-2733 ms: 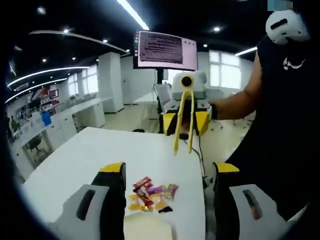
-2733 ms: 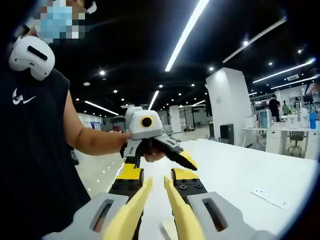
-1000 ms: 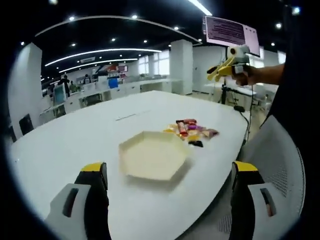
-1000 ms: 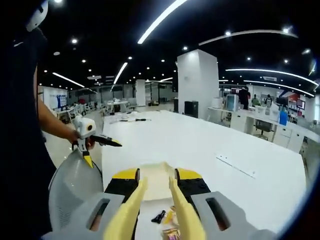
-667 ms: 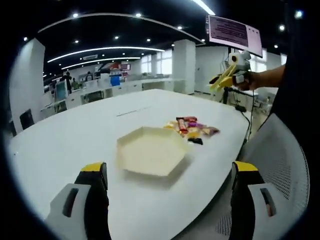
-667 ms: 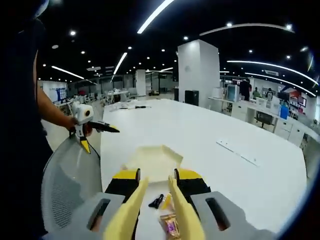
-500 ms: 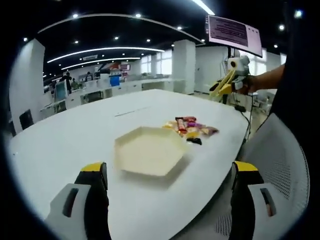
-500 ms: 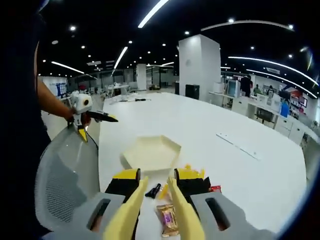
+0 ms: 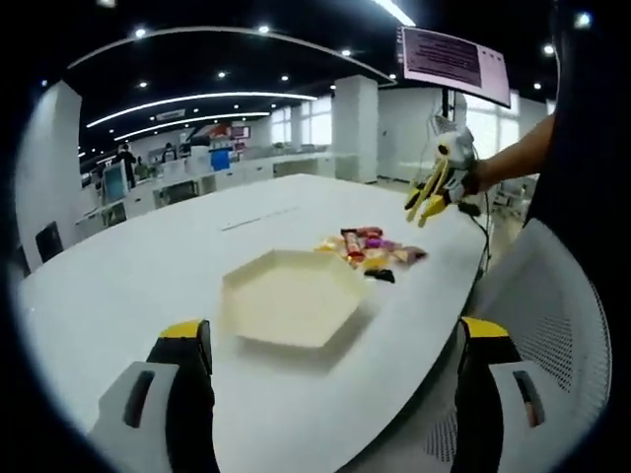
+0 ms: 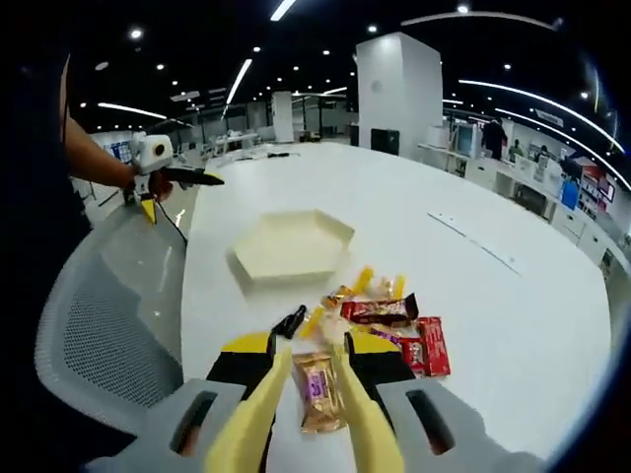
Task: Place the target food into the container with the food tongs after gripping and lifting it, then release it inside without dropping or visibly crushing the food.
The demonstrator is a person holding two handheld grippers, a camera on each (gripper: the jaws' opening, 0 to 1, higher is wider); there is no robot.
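1. We see the right gripper (image 10: pixel 308 399) holding yellow tongs (image 10: pixel 365 434), whose two arms rise along its jaws. The jaws are clamped on the tongs; the tong arms stand a little apart, nothing between them gripped.

2. Compared with half a second ago, the right gripper view has moved forward and down over the snack pile (image 10: pixel 380 315). A tan-wrapped snack (image 10: pixel 317 391) now lies on the table (image 10: pixel 513 325) between the tong tips; earlier it sat further ahead.

3. In the left gripper view the tongs (image 9: pixel 426 197) hang just above the snacks (image 9: pixel 370 254), lower than a second ago.

4. The left gripper (image 9: pixel 330 394) hovers near the table edge, jaws wide apart, empty, unchanged over the last second.

5. The hexagonal tray (image 10: pixel 291 243) is empty and sits just beyond the pile, beside a mesh chair (image 10: pixel 104 325).

6. Judgement: approach phase nearly done. The tan snack appears to be the target, still on the table, not lifted. Closing the tongs gently on it comes next; the slick wrapper may slip.
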